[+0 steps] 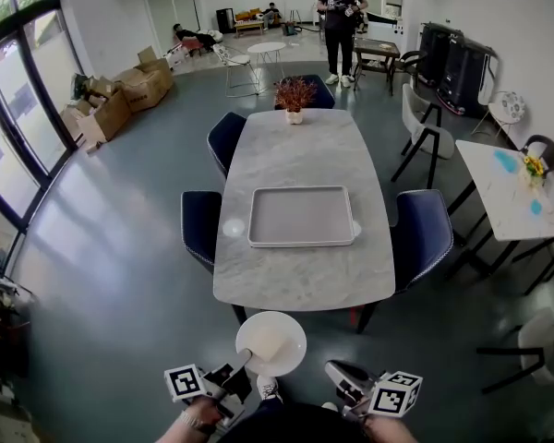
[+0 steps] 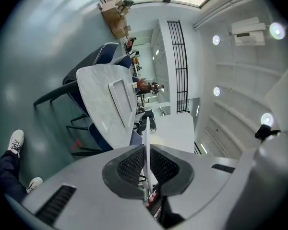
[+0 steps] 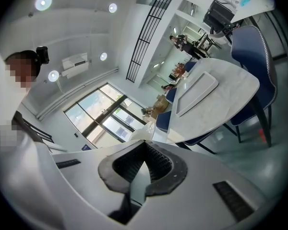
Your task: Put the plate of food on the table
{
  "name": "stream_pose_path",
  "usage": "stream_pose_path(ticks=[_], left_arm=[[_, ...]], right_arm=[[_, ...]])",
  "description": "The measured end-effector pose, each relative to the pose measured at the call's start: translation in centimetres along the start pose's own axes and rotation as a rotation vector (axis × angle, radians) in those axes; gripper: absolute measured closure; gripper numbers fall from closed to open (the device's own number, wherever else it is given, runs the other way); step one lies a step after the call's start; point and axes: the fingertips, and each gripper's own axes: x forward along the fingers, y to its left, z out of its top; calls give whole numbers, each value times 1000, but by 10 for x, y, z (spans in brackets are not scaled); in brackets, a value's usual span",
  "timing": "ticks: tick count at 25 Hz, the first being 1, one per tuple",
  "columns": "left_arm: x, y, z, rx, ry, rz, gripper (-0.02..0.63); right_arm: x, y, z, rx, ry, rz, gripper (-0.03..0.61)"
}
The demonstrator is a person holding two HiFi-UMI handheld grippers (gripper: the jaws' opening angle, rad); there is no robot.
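Now, at bottom centre: left gripper (image 1: 243, 359) clamped on the lower-left rim of the round, glossy white plate (image 1: 294, 327), pale food slab (image 1: 270, 343) on it; right gripper (image 1: 336, 371) just to the lower right, jaws together on nothing, clear of the rim. Directly above, not touching: rounded near edge of the veined marble table (image 1: 305, 280), long axis running up the frame. Further up, flat grey rectangular tray (image 1: 300, 216); bare stone before it probably the landing spot.

White round plate (image 1: 293, 332) bearing pale food (image 1: 267, 345), held level, just short of marble table (image 1: 305, 280)
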Motion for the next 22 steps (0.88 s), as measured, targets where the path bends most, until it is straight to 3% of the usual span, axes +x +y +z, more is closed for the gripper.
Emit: stream_pose_path(ticks=[9, 22], left_arm=[[-2, 17, 48, -40, 12, -30, 588], [-16, 27, 121, -34, 59, -52, 588]], right_arm=[[37, 1, 0, -15, 5, -82, 568], [105, 13, -10, -8, -56, -103, 568]])
